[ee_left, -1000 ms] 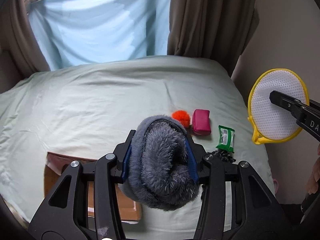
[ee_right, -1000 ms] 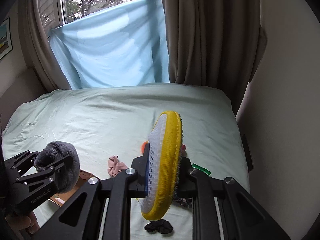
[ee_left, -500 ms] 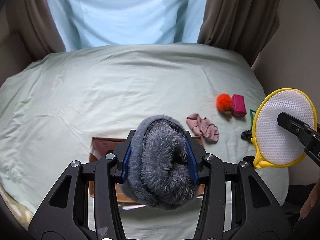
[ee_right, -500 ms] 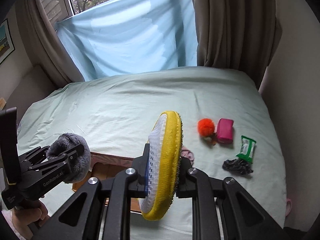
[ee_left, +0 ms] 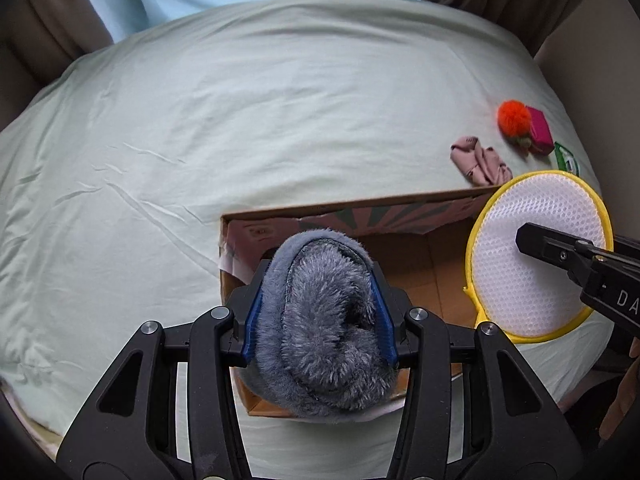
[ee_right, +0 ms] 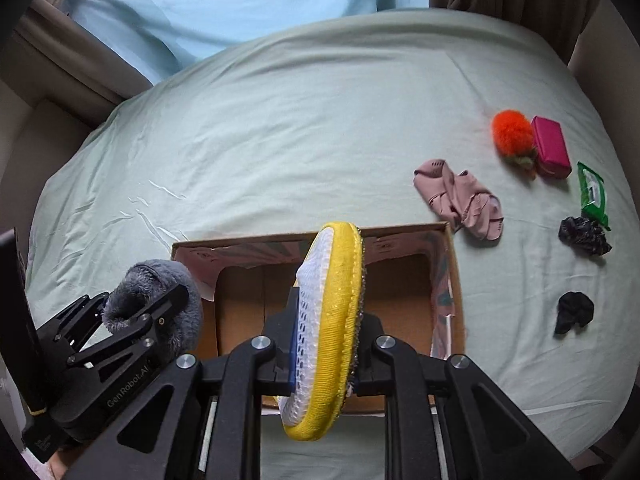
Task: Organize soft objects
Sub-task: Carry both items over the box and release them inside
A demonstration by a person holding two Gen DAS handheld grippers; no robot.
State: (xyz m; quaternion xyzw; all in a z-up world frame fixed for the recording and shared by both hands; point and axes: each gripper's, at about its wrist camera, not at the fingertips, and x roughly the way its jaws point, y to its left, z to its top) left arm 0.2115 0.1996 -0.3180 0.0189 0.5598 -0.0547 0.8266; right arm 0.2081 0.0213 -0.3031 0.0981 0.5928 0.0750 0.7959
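Both tongs now sit over the cardboard box [ee_right: 444, 280]; half a second ago they were short of it and a second ago the box was barely in view. Left tongs [ee_left: 320, 312] clenched on the grey furry earmuff [ee_left: 324, 332], hanging above the box's left half near the bed's [ee_left: 280, 100] near edge. Right tongs [ee_right: 326, 344] clamped on the yellow-rimmed mesh pad [ee_right: 324, 320], held edge-on above the box's middle; in the left view the pad [ee_left: 532, 252] overlaps the box's right wall. The box interior shows bare cardboard, nothing inside that I can see.

Meaning: transport looks finished, both items seem lined up for release, likely next step is lowering and opening.

Farther out, toward the bed's right edge, unsorted: black scrunchie [ee_right: 574, 312], dark lacy piece [ee_right: 584, 236], green wipes pack [ee_right: 594, 194], pink sock [ee_right: 460, 198] just past the box's far right corner, then orange pompom [ee_right: 512, 132] touching the magenta pouch [ee_right: 550, 146]. Task is early, roughly two of eight handled.
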